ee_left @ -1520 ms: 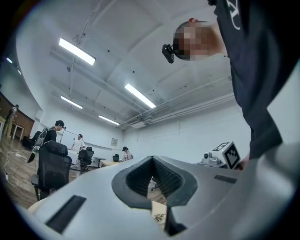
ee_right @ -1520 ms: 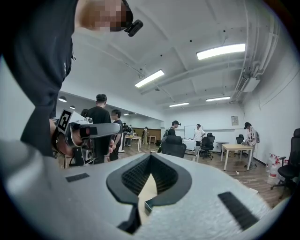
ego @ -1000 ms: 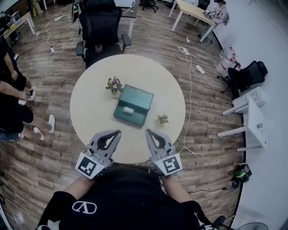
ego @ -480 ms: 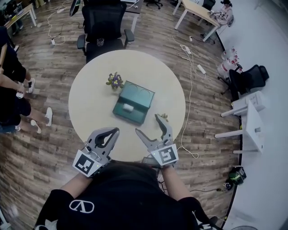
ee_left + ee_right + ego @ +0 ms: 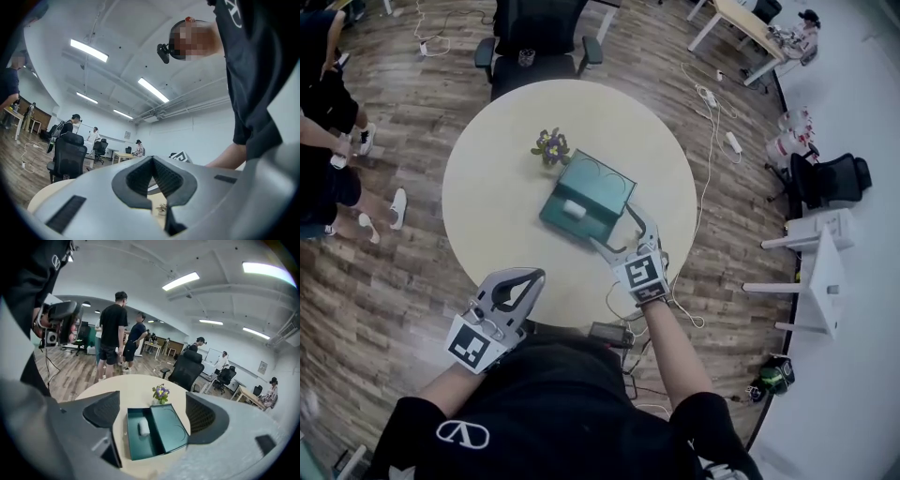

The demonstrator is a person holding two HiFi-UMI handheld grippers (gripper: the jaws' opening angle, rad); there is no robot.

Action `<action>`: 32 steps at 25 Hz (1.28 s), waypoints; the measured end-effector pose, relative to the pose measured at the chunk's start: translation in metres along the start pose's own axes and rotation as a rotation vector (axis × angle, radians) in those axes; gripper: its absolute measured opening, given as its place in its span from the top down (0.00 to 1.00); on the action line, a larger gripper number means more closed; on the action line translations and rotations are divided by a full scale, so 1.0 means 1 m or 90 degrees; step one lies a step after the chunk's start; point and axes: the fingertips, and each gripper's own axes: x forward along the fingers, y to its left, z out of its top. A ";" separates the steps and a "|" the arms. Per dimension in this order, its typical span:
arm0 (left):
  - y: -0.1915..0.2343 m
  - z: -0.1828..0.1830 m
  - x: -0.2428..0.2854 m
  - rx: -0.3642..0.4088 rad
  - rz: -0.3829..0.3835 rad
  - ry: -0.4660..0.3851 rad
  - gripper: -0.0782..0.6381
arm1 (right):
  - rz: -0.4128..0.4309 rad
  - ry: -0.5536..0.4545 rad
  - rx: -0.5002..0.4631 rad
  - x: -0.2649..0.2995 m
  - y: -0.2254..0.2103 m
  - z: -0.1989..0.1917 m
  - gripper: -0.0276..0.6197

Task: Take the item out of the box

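Right gripper (image 5: 613, 225) has swung forward to the open teal box (image 5: 602, 187) at mid-table, jaws just spread wide and empty, white item (image 5: 573, 207) lying inside; left gripper (image 5: 525, 281) waits near, closed on nothing.

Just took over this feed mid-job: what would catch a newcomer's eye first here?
The open green box at the middle of the round table, with a small white item lying inside. Next, the right gripper hovering by the box's near edge, its jaws just opening with nothing between them, while the left gripper hangs shut at the table's near rim.
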 end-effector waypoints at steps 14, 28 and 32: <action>0.001 -0.058 -0.040 -0.044 0.072 0.070 0.88 | 0.165 0.212 -0.042 0.154 0.034 -0.134 0.33; 0.006 -0.093 -0.077 -0.070 0.121 0.098 0.88 | 0.237 0.374 -0.154 0.223 0.075 -0.205 0.54; 0.005 -0.098 -0.077 -0.075 0.123 0.101 0.88 | 0.245 0.408 -0.188 0.229 0.077 -0.214 0.53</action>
